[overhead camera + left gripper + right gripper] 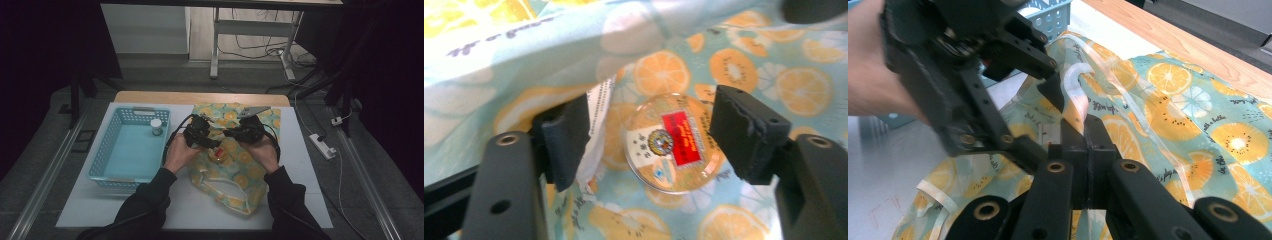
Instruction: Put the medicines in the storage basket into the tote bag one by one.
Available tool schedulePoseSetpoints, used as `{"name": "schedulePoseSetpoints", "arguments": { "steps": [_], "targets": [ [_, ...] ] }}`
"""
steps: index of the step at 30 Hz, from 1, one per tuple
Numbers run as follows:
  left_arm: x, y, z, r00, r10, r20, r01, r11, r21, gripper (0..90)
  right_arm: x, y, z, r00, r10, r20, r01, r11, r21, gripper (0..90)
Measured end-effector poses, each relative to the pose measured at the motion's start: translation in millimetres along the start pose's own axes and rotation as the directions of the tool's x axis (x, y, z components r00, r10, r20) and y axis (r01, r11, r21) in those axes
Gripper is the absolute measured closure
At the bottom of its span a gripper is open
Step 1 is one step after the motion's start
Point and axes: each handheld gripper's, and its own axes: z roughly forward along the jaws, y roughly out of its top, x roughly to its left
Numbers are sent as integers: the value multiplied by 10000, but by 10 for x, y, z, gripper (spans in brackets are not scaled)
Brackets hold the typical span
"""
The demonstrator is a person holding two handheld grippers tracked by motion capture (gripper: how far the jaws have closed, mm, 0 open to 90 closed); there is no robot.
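A teal bag (243,172) printed with orange slices lies on the white table top (305,195). Inside its opening rests a round clear-lidded tin with a red label (672,142), also seen from above as a tin (218,156). My left gripper (656,137) is open, one jaw on each side of the tin, reaching into the bag (774,65). From above, the left gripper (214,144) sits over the bag's middle. My right gripper (1087,142) is shut on the bag's rim (1075,82) and holds it up. The right gripper (229,133) meets the left one over the bag.
A light blue plastic basket (107,150) stands left of the bag with a small white-capped jar (156,127) in its far right corner. The wooden table edge (200,97) runs behind. A power strip (322,146) lies on the floor to the right.
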Motion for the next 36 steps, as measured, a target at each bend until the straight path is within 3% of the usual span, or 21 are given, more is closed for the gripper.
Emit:
{"name": "schedulePoseSetpoints", "arguments": {
  "steps": [7, 15, 26, 36],
  "targets": [
    [-40, -34, -141, 10000, 24, -54, -24, 10000, 60, 213, -5, 0, -11, 10000, 13, 16, -13, 10000, 3, 900],
    [-14, -96, -291, 10000, 5, 17, -4, 9994, -340, 80, -4, 0, -12, 10000, 8, 10, -8, 10000, 10, 900],
    [161, -273, -536, 9994, -10, 343, 40, 9963, -861, 0, -3, -1, -11, 10000, -18, 6, 18, 10000, 31, 900],
    [400, -449, -805, 9993, -254, -284, 225, 9948, -993, 0, -7, -6, -5, 10000, -9, 10, 8, 10000, 50, 900]
  ]
}}
